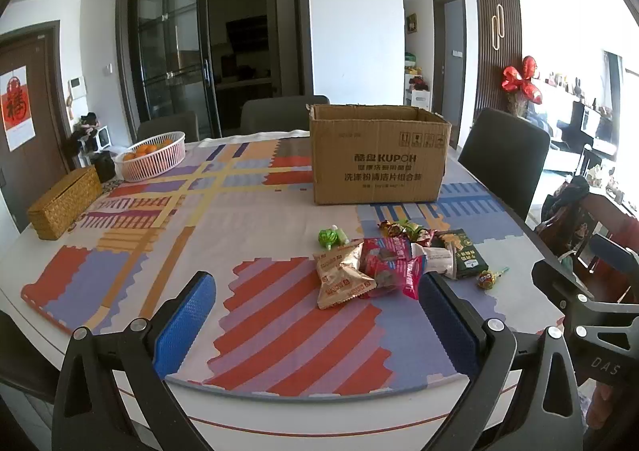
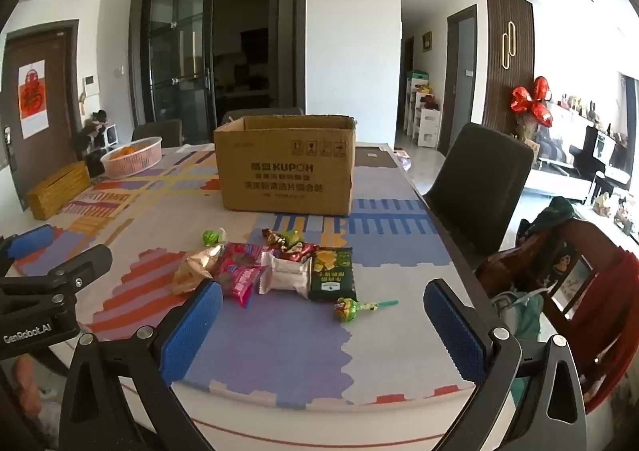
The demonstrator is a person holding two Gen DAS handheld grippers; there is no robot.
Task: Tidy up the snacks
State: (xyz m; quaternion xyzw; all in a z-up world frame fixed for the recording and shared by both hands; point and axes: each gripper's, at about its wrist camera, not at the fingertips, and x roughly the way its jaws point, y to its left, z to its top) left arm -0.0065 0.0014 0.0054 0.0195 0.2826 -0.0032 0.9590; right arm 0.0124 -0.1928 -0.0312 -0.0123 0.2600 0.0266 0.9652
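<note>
Patterned tablecloth point(image 1: 279, 315) beneath snacks point(image 1: 383, 267), cardboard box point(image 1: 379, 155).

Both claws hang side by side, tipped downward at a moderate slant. The left claw point(image 1: 317, 325) stands with its blue-padded fingers point(image 1: 183, 323) spread wide, nothing between them. The right claw point(image 2: 323, 329) matches it, its own blue pads point(image 2: 455, 327) equally far apart and gripping nothing, just beside its neighbour.
</note>
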